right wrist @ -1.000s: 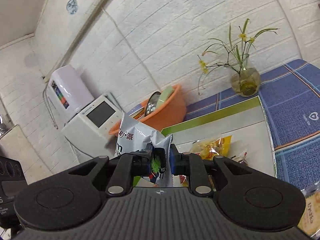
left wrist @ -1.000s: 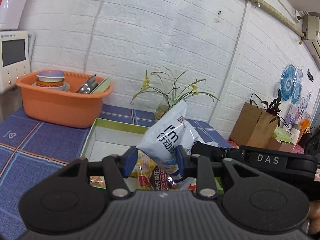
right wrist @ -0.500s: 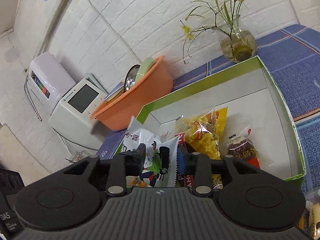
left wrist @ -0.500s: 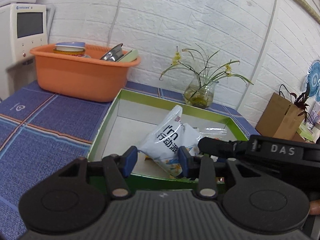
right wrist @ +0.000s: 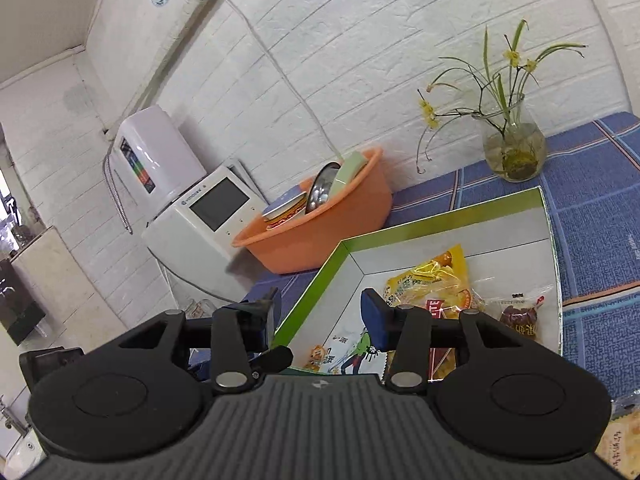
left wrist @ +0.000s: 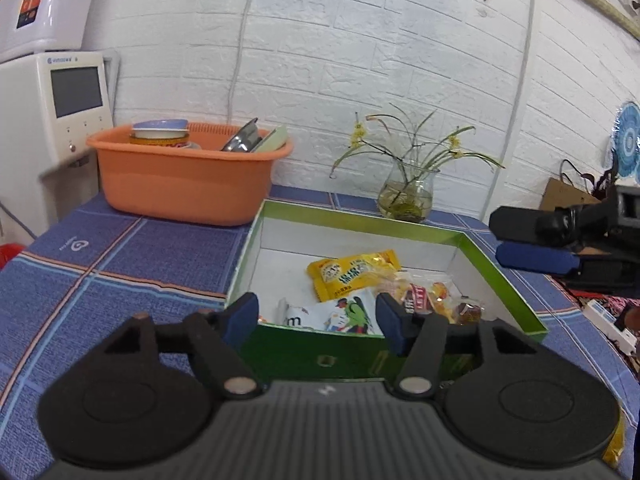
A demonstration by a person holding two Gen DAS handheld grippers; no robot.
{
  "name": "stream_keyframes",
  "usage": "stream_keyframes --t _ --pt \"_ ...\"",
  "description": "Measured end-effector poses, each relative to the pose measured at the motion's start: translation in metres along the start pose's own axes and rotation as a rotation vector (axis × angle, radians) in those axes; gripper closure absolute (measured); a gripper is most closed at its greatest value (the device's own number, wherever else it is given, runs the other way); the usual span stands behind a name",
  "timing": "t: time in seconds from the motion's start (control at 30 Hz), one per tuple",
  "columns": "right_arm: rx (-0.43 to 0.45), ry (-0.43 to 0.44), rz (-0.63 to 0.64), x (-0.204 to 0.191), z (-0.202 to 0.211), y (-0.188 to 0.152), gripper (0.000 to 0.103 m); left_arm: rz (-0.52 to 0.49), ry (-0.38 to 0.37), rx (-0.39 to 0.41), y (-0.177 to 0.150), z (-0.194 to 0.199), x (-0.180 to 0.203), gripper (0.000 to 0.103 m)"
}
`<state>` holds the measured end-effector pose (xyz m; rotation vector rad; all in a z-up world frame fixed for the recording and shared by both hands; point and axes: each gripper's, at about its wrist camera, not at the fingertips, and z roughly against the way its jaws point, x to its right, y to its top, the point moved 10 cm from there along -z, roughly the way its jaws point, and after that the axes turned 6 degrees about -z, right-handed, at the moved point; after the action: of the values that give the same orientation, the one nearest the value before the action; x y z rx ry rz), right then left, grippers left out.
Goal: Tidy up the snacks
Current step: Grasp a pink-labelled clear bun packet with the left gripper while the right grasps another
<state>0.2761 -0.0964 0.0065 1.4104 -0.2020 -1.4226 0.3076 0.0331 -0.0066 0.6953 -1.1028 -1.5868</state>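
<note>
Left wrist view: both grippers empty, the white snack bag lying in the green box.

Left gripper (left wrist: pixel 316 318) jaws have just been opening and now stand spread, nothing between the pads; it hangs at the near wall of the green box (left wrist: pixel 480 246). White snack bag (left wrist: pixel 334 316) lies flat inside, just behind that near wall, beside a yellow snack pack (left wrist: pixel 352 274) and a red-labelled packet (left wrist: pixel 418 298). Right gripper (right wrist: pixel 320 316) jaws have also just been opening; spread wide over the box's near corner, pads clear of the bag below them. Box sits on blue checked cloth (left wrist: pixel 120 256); orange basin (left wrist: pixel 184 180) with dishes just beside its left far corner, glass vase (left wrist: pixel 406 198) behind it by the wall.
</note>
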Motion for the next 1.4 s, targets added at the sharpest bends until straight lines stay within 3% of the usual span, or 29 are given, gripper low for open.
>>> stream_keyframes --t 0.17,0.3,0.43,0.57,0.77,0.83,0.9,0.97,1.07,1.4 --pt "-0.118 -0.017 -0.085 0.015 0.011 -0.031 0.024 0.110 -0.191 -0.086 -0.020 0.003 0.015 0.041" --pt "-0.151 -0.066 -0.154 0.034 0.014 -0.053 0.024 0.112 -0.231 -0.172 -0.036 -0.004 0.027 0.041" --pt "-0.170 -0.092 -0.226 0.047 0.001 -0.059 0.024 0.092 -0.320 -0.231 -0.052 -0.008 0.048 0.041" --pt "-0.276 -0.140 -0.225 0.053 -0.025 -0.071 0.024 0.087 -0.342 -0.254 -0.060 -0.018 0.062 0.037" --pt "-0.378 -0.218 -0.145 0.050 -0.048 -0.083 0.014 0.113 -0.335 -0.244 -0.065 -0.026 0.061 0.037" --pt "-0.372 -0.221 -0.128 0.047 -0.050 -0.084 0.011 0.099 -0.330 -0.234 -0.065 -0.025 0.061 0.038" --pt "-0.348 -0.229 -0.119 0.047 -0.047 -0.085 0.016 0.098 -0.339 -0.229 -0.066 -0.023 0.064 0.048" --pt "-0.301 -0.226 -0.122 0.047 -0.038 -0.084 0.034 0.086 -0.341 -0.218 -0.063 -0.017 0.066 0.053" --pt "-0.241 -0.191 -0.152 0.042 -0.020 -0.083 0.044 0.074 -0.358 -0.195 -0.059 -0.001 0.071 0.056" --pt "-0.129 -0.055 -0.136 -0.008 0.033 -0.101 0.052 0.007 -0.317 -0.040 -0.062 0.084 0.082 0.057"
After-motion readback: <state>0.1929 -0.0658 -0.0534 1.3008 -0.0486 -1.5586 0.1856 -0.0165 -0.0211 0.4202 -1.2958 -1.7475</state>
